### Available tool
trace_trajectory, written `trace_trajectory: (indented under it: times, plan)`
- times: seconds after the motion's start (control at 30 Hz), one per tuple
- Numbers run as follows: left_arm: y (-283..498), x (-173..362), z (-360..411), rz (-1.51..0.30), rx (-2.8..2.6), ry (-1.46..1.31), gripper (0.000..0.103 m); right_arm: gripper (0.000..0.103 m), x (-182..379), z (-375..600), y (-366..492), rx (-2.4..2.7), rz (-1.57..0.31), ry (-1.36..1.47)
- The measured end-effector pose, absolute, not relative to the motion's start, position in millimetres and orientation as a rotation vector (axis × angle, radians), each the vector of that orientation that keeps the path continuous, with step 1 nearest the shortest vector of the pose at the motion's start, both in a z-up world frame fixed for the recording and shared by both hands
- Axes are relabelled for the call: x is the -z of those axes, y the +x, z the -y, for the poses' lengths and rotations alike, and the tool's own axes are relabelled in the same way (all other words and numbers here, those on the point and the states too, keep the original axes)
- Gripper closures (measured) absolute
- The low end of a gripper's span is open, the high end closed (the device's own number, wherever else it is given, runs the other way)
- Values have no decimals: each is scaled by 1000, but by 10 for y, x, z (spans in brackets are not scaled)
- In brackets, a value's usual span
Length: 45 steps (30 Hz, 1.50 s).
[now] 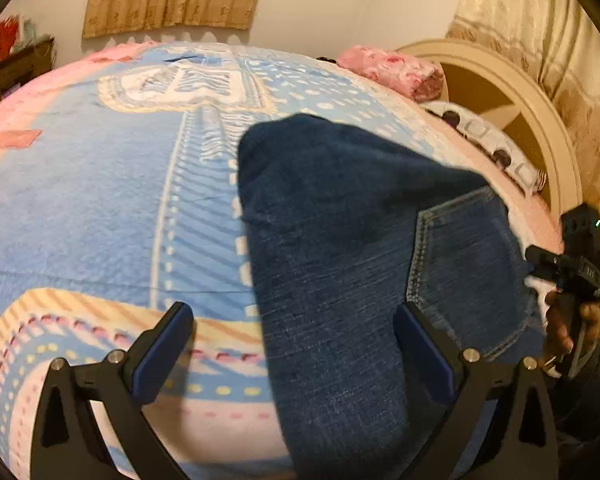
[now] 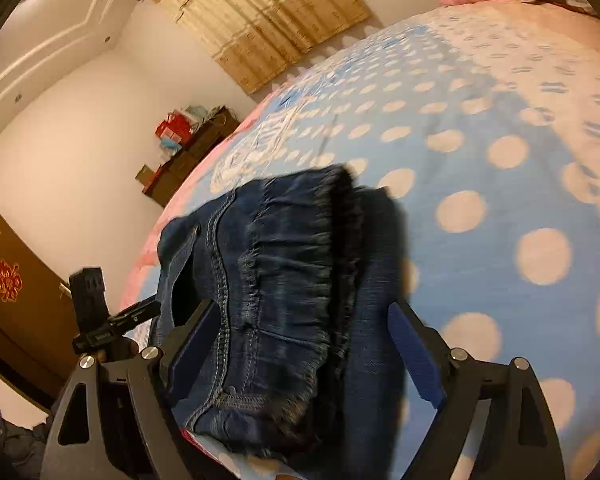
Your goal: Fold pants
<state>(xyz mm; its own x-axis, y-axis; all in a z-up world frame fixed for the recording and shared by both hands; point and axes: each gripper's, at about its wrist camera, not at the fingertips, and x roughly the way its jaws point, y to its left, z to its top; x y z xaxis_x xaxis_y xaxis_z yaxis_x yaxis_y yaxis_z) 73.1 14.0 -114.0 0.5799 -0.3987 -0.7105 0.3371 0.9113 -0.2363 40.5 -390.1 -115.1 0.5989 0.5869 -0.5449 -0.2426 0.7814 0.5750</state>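
Dark blue jeans (image 1: 340, 248) lie folded on the bed, a back pocket (image 1: 464, 264) showing at the right. My left gripper (image 1: 294, 344) is open just above the bed; its right finger (image 1: 424, 356) rests over the denim, its left finger (image 1: 160, 356) over the blanket. In the right wrist view the jeans (image 2: 284, 292) show frayed leg hems (image 2: 340, 240) stacked on top. My right gripper (image 2: 296, 360) is open, its fingers on either side of the folded pile. The other gripper shows at each view's edge, the right one (image 1: 580, 256) and the left one (image 2: 96, 312).
The bed is covered by a blue, pink and cream patterned blanket (image 1: 112, 200). Pink and white pillows (image 1: 396, 72) lie by a cream headboard (image 1: 512, 92). Curtains hang on the walls. A dark dresser (image 2: 188, 152) with boxes stands beyond the bed, and a brown door (image 2: 16, 292) is at left.
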Motion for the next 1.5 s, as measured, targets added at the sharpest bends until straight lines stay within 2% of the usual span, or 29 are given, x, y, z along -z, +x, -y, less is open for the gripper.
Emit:
trace_trajectory:
  times: [0.13, 0.17, 0.27, 0.3, 0.33, 0.37, 0.43, 0.47, 0.53, 0.87, 1.13, 1.3, 1.5]
  plan:
    - [764, 1180, -58, -856, 436, -57, 4, 16, 1199, 3855, 442, -433, -784, 413]
    - [754, 1167, -47, -853, 459, -63, 17, 16, 1209, 3928, 421, -450, -769, 456]
    - [747, 1164, 22, -865, 489, -80, 44, 16, 1243, 3948, 442, -460, -791, 453]
    - [744, 1158, 57, -862, 485, -60, 47, 31, 1238, 3905, 453, -460, -811, 433]
    - [752, 1132, 91, -857, 480, -49, 59, 61, 1211, 3813, 479, -484, -848, 394]
    - [761, 1098, 83, -855, 474, -66, 75, 65, 1155, 3754, 465, -489, -852, 366]
    - [797, 1036, 47, -849, 472, -108, 91, 78, 1074, 3672, 467, -480, -856, 341]
    - [795, 1006, 12, -842, 481, -125, 93, 80, 1032, 3650, 456, -480, -850, 329]
    - [754, 961, -10, -828, 479, -104, 95, 84, 942, 3648, 432, -485, -831, 338]
    - [573, 310, -382, -638, 431, -129, 96, 87, 193, 3256, 571, -557, -747, 203]
    - [763, -81, -1228, -536, 275, -154, 96, 88, -454, 2427, 1488, -720, -719, 104]
    - [1036, -25, -1702, -535, 146, -165, 96, 88, -538, 1679, 2096, -800, -745, 40]
    - [1412, 261, -2229, -571, 17, -190, 96, 88, -251, 835, 2841, -857, -829, 6]
